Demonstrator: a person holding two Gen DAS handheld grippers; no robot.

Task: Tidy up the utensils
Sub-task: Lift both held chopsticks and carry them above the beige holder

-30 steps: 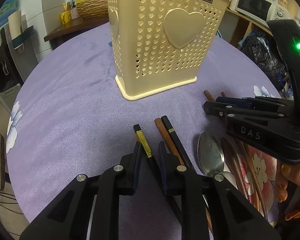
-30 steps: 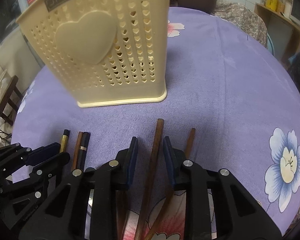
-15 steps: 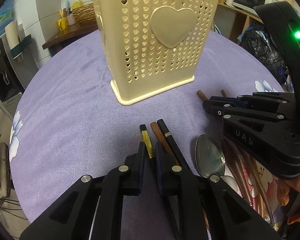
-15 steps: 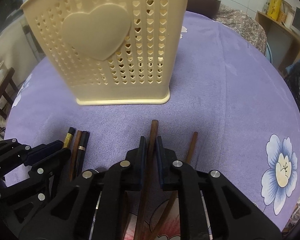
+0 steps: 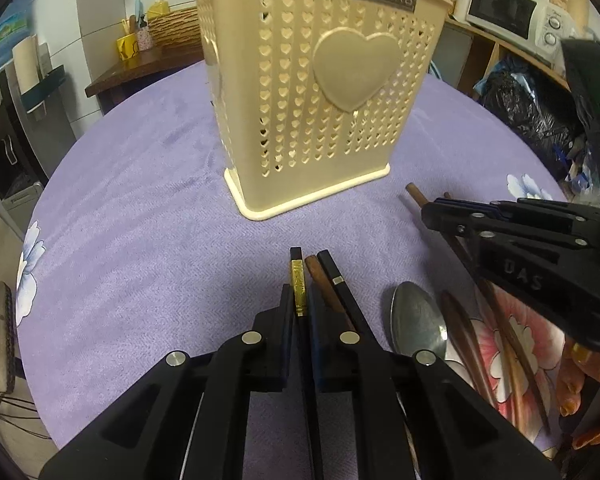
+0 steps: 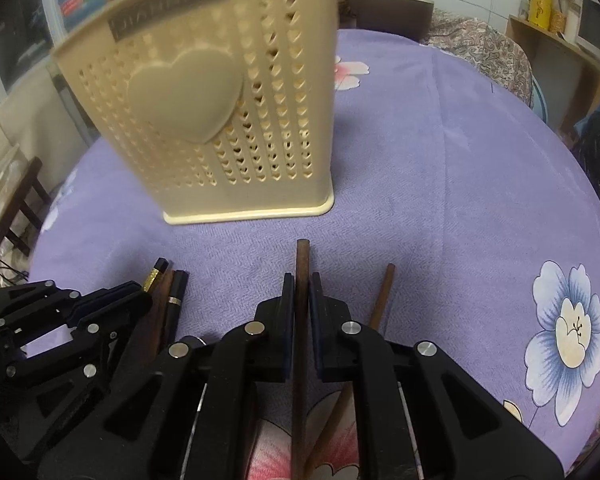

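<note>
I have both pairs of fingers closed tight: my left gripper [image 5: 300, 308] pinches the black gold-banded chopstick [image 5: 298, 280], my right gripper [image 6: 301, 292] a brown chopstick [image 6: 302, 264], both still lying on the tabletop [image 5: 140, 220]. The holder [image 5: 320, 92] stands at twelve o'clock; next I should lift and tip them in.

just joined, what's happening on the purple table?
A person is sorting utensils with two handheld grippers. The left gripper is shut on a black chopstick with a gold band; the right gripper is shut on a dark brown wooden chopstick. Neither has reached the cream heart-perforated plastic holder.
</note>
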